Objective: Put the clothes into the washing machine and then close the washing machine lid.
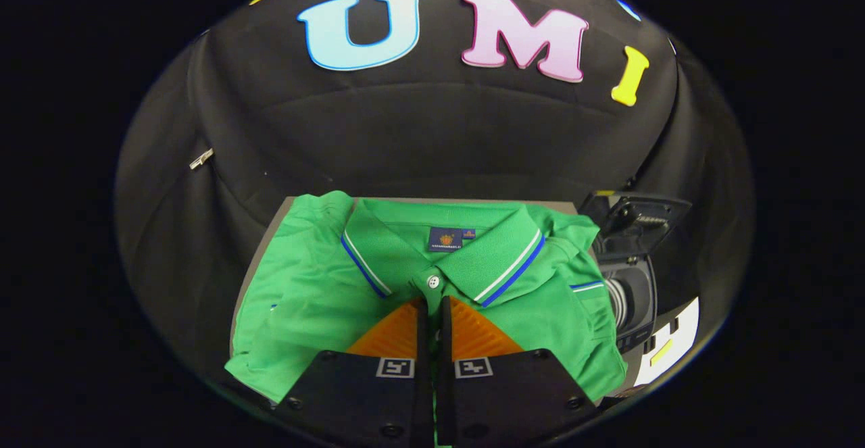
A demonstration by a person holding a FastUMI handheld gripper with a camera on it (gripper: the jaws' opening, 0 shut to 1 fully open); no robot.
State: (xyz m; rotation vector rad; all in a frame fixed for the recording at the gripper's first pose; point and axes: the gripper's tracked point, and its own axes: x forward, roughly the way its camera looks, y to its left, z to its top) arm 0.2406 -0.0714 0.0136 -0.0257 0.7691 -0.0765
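A green polo shirt (317, 299) with blue and white collar stripes lies folded flat on a small grey table (265, 245), collar towards the booth wall. My gripper (433, 303) hovers over its button placket, fingers shut with only a thin slit between them. No fabric is visibly bunched at the tips. Right of the shirt stands a small dark washing machine (635, 299). Its lid (635, 221) is raised and the drum opening faces up.
A white card with dark and yellow marks (669, 340) lies to the right of the washing machine. Black cloth walls close in behind and on both sides. A metal zip pull (201, 159) hangs on the wall to the left.
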